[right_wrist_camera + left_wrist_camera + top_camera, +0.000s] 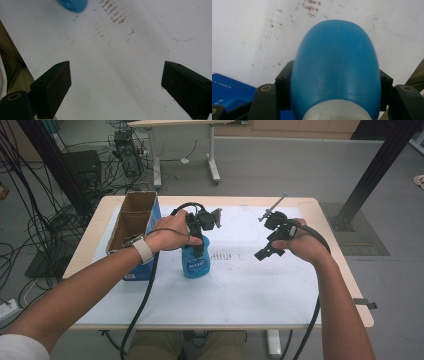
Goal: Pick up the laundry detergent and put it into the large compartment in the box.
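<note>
Gripping the blue bottle [195, 261] mid-table, left gripper [200, 241] clamps.

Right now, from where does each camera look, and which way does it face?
High view: above the person's side, looking forward and down at the table; both forearms, left tool and right tool show.
Left gripper view: on the left tool, looking down along its jaws, shut on the blue bottle.
Right gripper view: on the right tool, facing the white tabletop; jaws open.
All three share the blue bottle.
</note>
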Motion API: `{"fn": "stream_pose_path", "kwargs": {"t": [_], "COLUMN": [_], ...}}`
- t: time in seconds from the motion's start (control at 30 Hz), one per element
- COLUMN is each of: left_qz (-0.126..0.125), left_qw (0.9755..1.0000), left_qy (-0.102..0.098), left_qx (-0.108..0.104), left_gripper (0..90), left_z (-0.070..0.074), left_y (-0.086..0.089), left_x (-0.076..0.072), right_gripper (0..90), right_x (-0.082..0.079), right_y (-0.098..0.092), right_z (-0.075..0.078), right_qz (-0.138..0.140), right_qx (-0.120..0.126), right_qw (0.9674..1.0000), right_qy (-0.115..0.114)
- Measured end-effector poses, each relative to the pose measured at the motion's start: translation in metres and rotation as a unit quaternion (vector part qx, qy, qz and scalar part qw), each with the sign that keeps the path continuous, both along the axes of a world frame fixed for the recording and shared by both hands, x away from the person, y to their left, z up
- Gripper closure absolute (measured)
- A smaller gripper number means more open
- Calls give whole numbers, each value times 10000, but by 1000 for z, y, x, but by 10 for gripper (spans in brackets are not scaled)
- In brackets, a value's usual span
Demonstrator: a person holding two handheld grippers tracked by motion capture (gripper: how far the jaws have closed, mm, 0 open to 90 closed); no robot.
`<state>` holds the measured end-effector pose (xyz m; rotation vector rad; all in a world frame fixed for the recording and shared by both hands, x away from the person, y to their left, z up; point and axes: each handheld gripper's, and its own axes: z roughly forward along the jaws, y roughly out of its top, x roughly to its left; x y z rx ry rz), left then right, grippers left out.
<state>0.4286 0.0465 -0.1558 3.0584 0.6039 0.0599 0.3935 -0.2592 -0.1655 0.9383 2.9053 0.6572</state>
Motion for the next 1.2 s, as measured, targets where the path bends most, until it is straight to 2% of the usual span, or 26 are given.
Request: {"fn": "stream_pose_path", "kwargs": {"t": [0.13, 0.57, 1.2], "left_qz": [60, 2, 33], "left_qw": [10000, 10000, 10000], "left_qy": [17, -13, -24], "left_qx": [5, -68, -45], "left_gripper": [378, 383, 381], "left_z": [0, 0, 0], "left_y": [0, 3, 2], "left_x": [0, 0, -1], "right_gripper": [92, 96, 97], "right_x": [0, -2, -4], "right_y": [0, 1, 1], "right_z": [0, 2, 3], "right_qz": [2, -4, -30], "right_qx": [-3, -1, -30], "right_qw": [10000, 10000, 10000], "right_qy": [3, -29, -13]}}
